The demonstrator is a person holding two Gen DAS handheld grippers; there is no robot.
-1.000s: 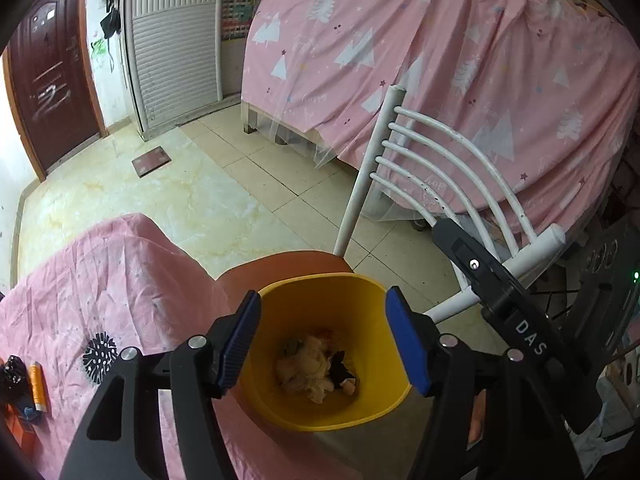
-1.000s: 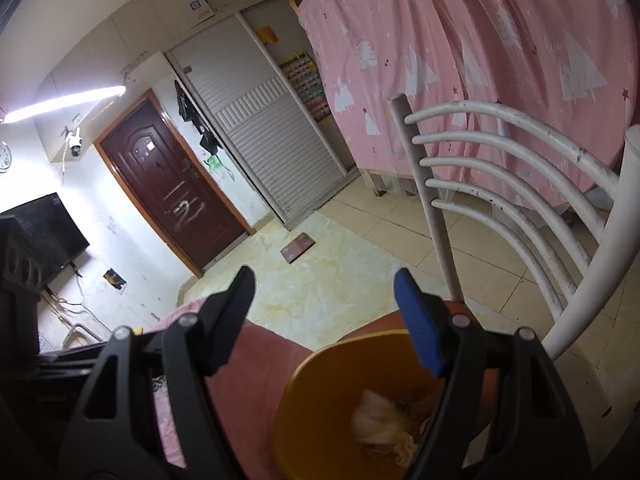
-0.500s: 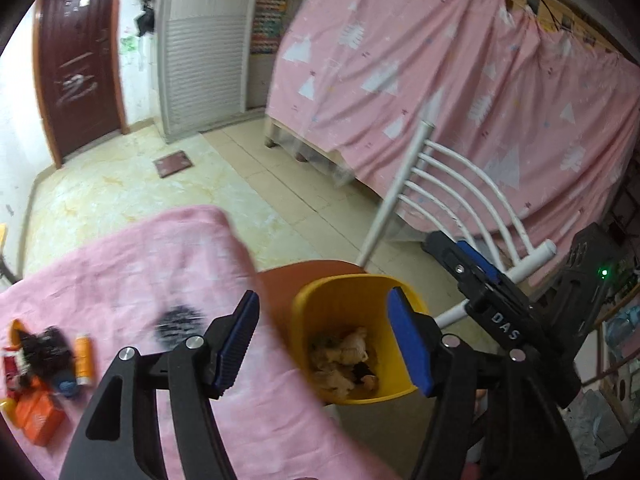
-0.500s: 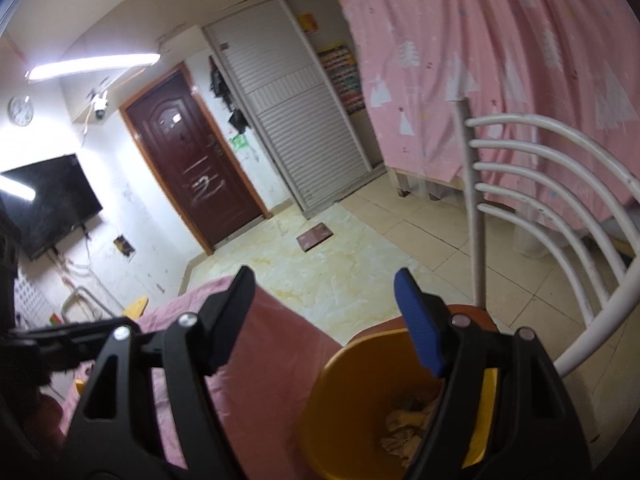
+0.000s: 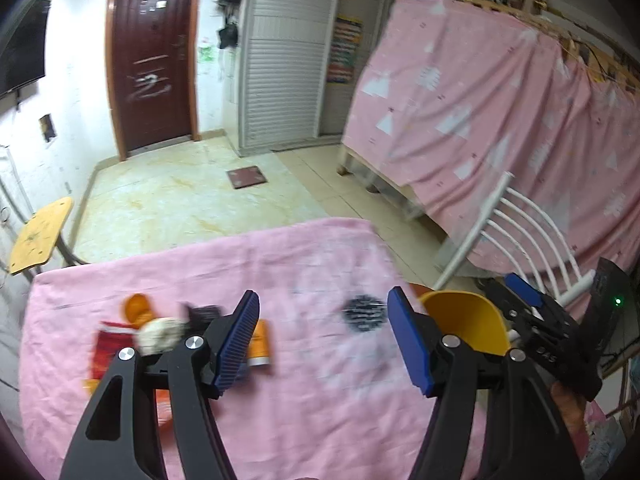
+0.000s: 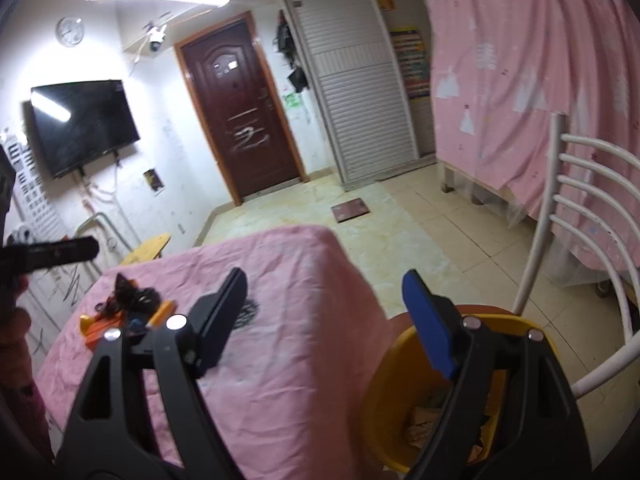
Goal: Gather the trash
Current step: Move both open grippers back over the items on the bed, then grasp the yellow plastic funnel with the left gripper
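Here the trash (image 5: 168, 336) is lying on the pink-covered table (image 5: 320, 392), just left of the left gripper (image 5: 322, 340), which is gaping wide and empty; the right gripper (image 6: 326, 320) is also spreading wide, empty, with the yellow bin (image 6: 394, 392) sitting below its right finger.

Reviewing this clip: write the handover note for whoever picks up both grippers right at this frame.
Left gripper: open, holding nothing, above the pink-covered table.
Right gripper: open, holding nothing, beside the yellow bin.
Done: the bin, off the table's right edge on a stool by the white chair, already holds some scraps.
Left: the trash pile on the table's left part, with wrappers, an orange tube and a crumpled wad.
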